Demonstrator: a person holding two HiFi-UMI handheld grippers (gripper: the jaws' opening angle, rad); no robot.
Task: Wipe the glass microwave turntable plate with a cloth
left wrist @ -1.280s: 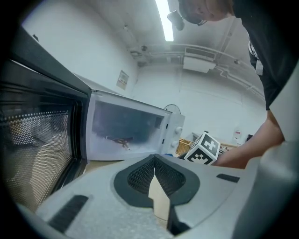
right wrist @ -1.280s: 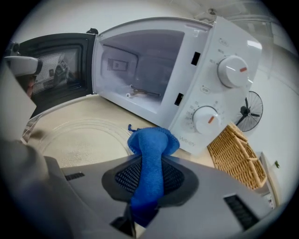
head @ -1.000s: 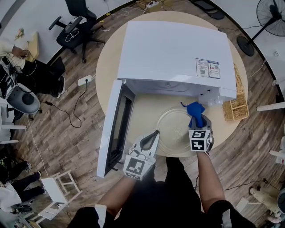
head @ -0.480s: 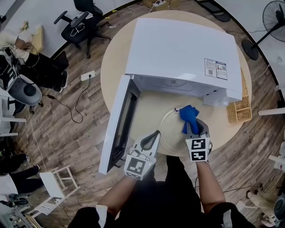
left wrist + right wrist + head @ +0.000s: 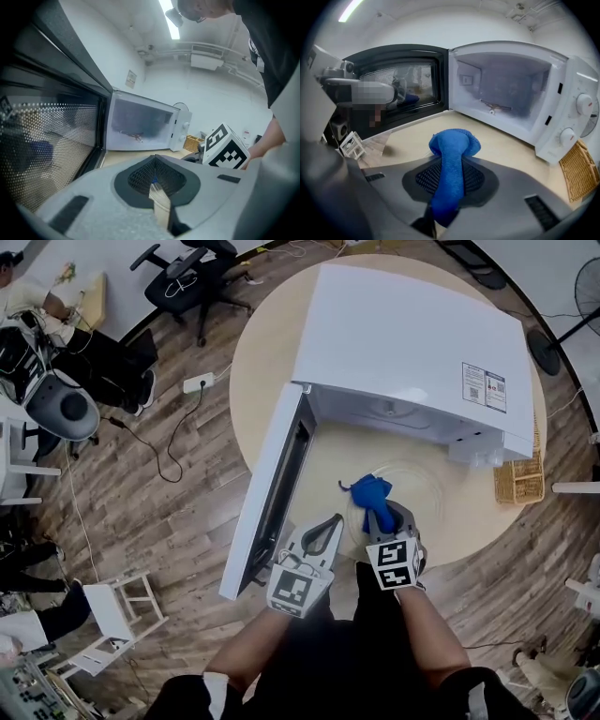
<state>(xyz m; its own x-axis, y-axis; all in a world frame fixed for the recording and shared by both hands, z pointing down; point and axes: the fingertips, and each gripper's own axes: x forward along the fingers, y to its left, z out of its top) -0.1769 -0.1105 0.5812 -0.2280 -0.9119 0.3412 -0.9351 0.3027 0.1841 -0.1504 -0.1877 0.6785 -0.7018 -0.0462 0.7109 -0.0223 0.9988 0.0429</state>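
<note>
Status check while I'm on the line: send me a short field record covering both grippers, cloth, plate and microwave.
left gripper: jaws closed on a thin pale sliver, apparently the rim of the glass plate
right gripper: shut on blue cloth, bunched end sticking out past the jaws
glass plate: outside the microwave, over the round table in front of the cavity
cloth contact: over the plate's near-left part; touch not confirmable
door: open
wicker basket: beside the microwave
</note>
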